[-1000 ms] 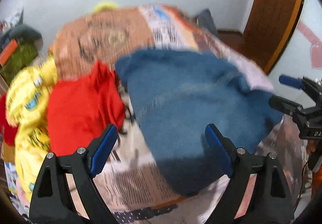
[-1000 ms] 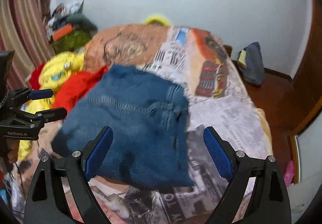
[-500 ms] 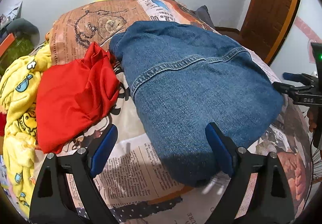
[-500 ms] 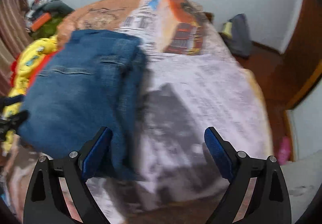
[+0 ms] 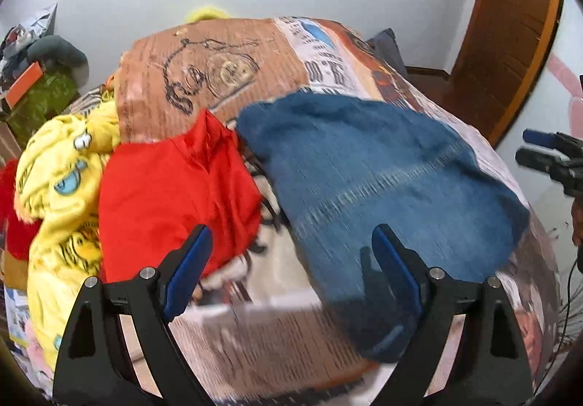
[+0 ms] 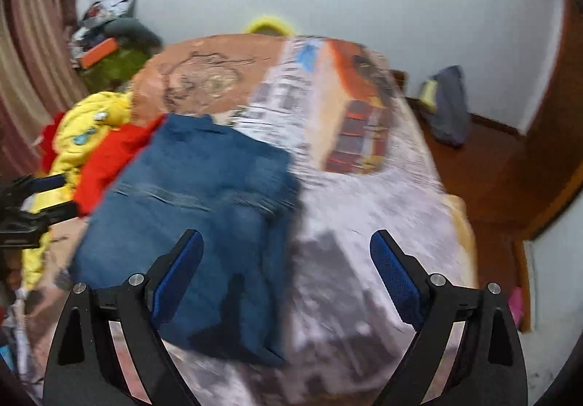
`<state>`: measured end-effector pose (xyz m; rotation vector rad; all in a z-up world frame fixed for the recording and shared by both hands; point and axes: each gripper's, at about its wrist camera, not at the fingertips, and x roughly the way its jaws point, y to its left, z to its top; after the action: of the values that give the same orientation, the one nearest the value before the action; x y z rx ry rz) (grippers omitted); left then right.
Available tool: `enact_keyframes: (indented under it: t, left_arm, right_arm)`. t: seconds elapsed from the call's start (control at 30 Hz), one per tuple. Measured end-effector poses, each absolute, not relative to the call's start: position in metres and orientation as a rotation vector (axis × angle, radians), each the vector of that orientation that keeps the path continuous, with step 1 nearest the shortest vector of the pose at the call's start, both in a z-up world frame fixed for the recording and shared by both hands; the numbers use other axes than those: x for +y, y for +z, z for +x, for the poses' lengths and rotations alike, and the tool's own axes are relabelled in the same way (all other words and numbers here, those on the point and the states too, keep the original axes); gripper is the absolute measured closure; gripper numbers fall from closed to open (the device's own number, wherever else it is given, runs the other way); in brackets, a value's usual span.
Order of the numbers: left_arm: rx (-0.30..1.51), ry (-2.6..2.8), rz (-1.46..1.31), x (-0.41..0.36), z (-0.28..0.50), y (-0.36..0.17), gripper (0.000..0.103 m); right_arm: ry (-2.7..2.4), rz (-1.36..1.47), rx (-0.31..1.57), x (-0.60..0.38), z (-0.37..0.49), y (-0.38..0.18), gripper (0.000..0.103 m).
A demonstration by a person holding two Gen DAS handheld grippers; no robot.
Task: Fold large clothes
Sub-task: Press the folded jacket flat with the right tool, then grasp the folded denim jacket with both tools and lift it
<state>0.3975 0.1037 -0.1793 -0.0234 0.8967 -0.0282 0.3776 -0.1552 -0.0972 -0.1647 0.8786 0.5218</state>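
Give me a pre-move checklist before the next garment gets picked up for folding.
1. Left tool open and holding nothing: ok.
2. Right tool open and holding nothing: ok.
3. Folded jeans lying flat on the bedspread, released by both tools: ok.
4. Next garment within view: ok; the red garment lies beside the jeans, with the yellow garment next to it.
5. Free bedspread for spreading the next item: ok, on the side of the jeans away from the pile.
6. Fold edges on the jeans neat: cannot tell, both views are motion-blurred.
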Motion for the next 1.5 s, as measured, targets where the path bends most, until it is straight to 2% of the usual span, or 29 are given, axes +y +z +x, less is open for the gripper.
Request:
enact_keyframes:
  t: [0.17, 0.37, 0.57, 0.7, 0.9, 0.93, 0.97, 1.13, 1.33, 1.5]
  left_arm:
    - [0.95, -0.029, -0.058, 0.118, 0.45, -0.19, 0.014]
    - [1.022, -0.048, -0.078, 0.117, 0.507, -0.219, 0.014]
    - [1.035, 0.009, -0.094, 0.128, 0.555, -0.238, 0.013]
    - [1.068, 0.01, -0.11, 0.133, 0.578, -0.254, 0.01]
    - [0.999, 0.192, -0.011, 0.139, 0.581, -0.234, 0.01]
    - [1.018, 0.193, -0.016, 0.142, 0.582, -0.231, 0.014]
    - [1.02, 0.191, -0.017, 0.143, 0.58, -0.226, 0.019]
    - [0.948, 0.138, 0.054, 0.138, 0.549, -0.19, 0.019]
    - [0.903, 0.087, 0.091, 0.127, 0.508, -0.165, 0.019]
    - [0.92, 0.019, 0.056, 0.119, 0.475, -0.164, 0.019]
  right_arm:
    - [0.586, -0.228, 0.962, -0.112, 0.411, -0.122, 0.011]
    - [0.595, -0.237, 1.081, -0.106, 0.453, -0.154, 0.011]
    - [0.58, -0.183, 1.118, -0.123, 0.48, -0.174, 0.012]
    - [0.535, -0.189, 1.076, -0.132, 0.485, -0.174, 0.012]
    - [0.458, -0.192, 1.023, -0.146, 0.486, -0.159, 0.012]
    - [0.444, -0.208, 1.003, -0.145, 0.483, -0.155, 0.012]
    - [0.425, -0.242, 0.967, -0.143, 0.478, -0.149, 0.012]
    - [0.293, -0.399, 0.747, -0.137, 0.454, -0.114, 0.012]
    - [0.375, -0.27, 0.778, -0.157, 0.444, -0.091, 0.011]
    - [0.468, -0.204, 0.807, -0.158, 0.419, -0.087, 0.01]
